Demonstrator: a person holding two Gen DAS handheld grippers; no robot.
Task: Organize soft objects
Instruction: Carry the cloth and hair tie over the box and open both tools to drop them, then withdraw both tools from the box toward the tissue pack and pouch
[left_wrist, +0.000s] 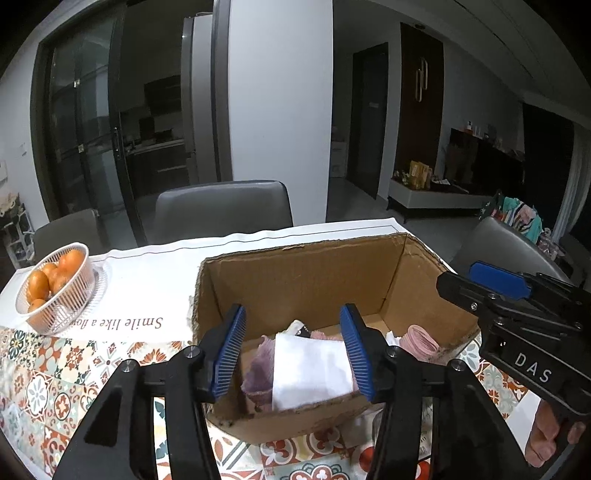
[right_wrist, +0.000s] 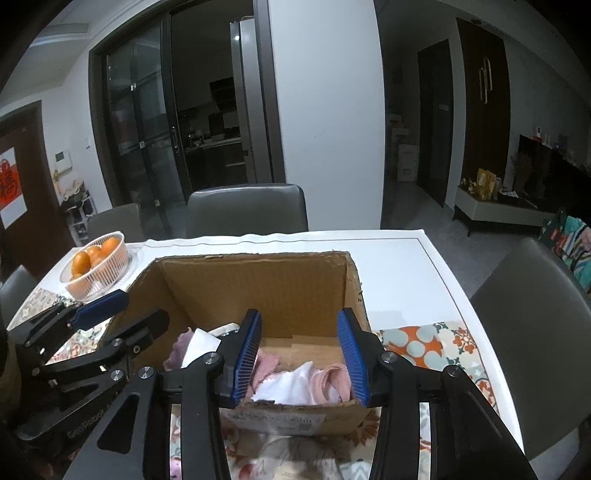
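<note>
Both grippers hang over the near edge of the cardboard box (left_wrist: 295, 280), jaws parted and pinching nothing. The left gripper (left_wrist: 293, 354) stands over a folded white cloth (left_wrist: 310, 373) lying on a purple fuzzy cloth (left_wrist: 258, 365) in the box's near left corner. The right gripper (right_wrist: 304, 356) stands over a crumpled white cloth (right_wrist: 288, 382) and a coiled pink piece (right_wrist: 334, 380) at the near right of the box; a pale pink cloth (right_wrist: 264, 365) lies beside them. All these soft things rest inside the box, loosely heaped along its near wall, the far floor bare. Left of the box sits a basket of oranges (left_wrist: 55, 288) on a white runner (left_wrist: 155, 273) printed with words, over a patterned tablecloth (left_wrist: 48, 384). Behind the box stands a grey chair (left_wrist: 221, 210). A hand (left_wrist: 546, 435) grips the right tool's handle, and both tools tilt downward into the box.
</note>
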